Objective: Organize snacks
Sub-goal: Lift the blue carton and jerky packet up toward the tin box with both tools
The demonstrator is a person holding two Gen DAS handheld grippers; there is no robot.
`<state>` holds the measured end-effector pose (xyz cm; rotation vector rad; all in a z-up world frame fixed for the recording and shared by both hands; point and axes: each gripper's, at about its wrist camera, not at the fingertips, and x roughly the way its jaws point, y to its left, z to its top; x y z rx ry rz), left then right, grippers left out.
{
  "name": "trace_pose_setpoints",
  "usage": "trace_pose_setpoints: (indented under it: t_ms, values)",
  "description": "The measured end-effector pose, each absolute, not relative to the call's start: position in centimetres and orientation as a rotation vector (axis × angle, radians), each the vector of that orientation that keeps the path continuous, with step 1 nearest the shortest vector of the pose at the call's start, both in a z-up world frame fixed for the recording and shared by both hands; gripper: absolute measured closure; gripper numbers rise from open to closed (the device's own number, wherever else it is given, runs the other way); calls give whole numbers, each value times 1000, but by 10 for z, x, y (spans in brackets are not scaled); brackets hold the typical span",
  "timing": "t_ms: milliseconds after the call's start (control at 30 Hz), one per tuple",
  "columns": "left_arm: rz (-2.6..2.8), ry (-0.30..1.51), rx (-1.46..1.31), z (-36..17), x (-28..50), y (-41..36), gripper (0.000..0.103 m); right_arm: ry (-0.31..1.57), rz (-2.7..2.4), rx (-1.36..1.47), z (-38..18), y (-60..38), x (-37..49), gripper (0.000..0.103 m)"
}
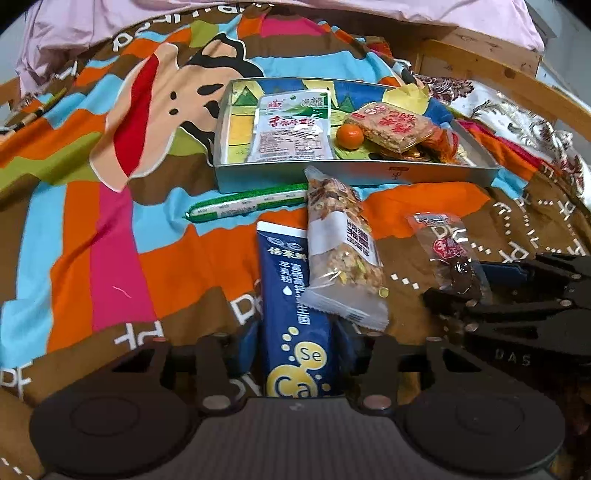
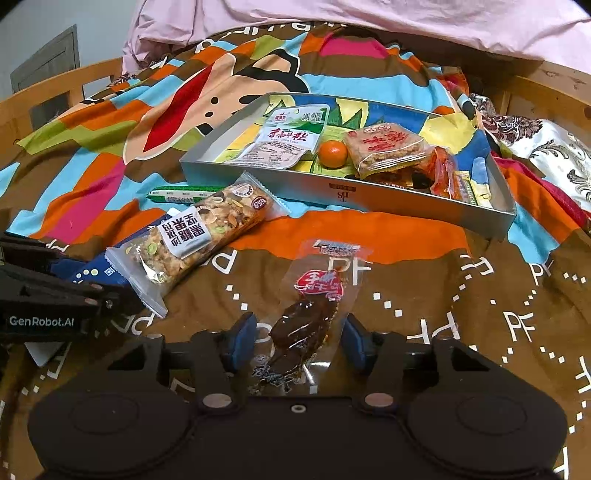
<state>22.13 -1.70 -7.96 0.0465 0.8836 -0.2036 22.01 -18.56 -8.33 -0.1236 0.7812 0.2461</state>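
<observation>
My left gripper [image 1: 295, 339] is shut on a dark blue sachet [image 1: 291, 288] with yellow bubbles that lies lengthwise between its blue pads. A clear nut bar [image 1: 343, 251] rests across the sachet's right edge. My right gripper [image 2: 297, 339] is shut on a clear packet of dark brown snack [image 2: 306, 317] with a red label, its pads against the wrapper's sides on the blanket. Farther off stands the silver tray [image 1: 332, 177], which holds a white pouch, a small orange [image 1: 350, 136], a rice cake and red wrappers. A green sausage stick [image 1: 251, 205] lies in front of the tray.
Everything sits on a colourful patterned blanket [image 1: 110, 240] over a bed with a wooden frame [image 2: 48, 99]. Pink bedding [image 2: 332, 22] is heaped at the far end. A floral cloth [image 2: 546, 147] lies to the right of the tray. The two grippers are side by side, close together.
</observation>
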Motion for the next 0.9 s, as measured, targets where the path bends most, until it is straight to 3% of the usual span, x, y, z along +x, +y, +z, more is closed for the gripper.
trace_pose_setpoints:
  t_ms: [467, 900]
  values:
    - [-219, 880, 30, -60, 183, -15, 68, 614, 239, -380, -62, -171, 167, 55]
    - [-154, 729, -6, -6, 159, -9, 68, 419, 235, -348, -29, -182, 136, 55]
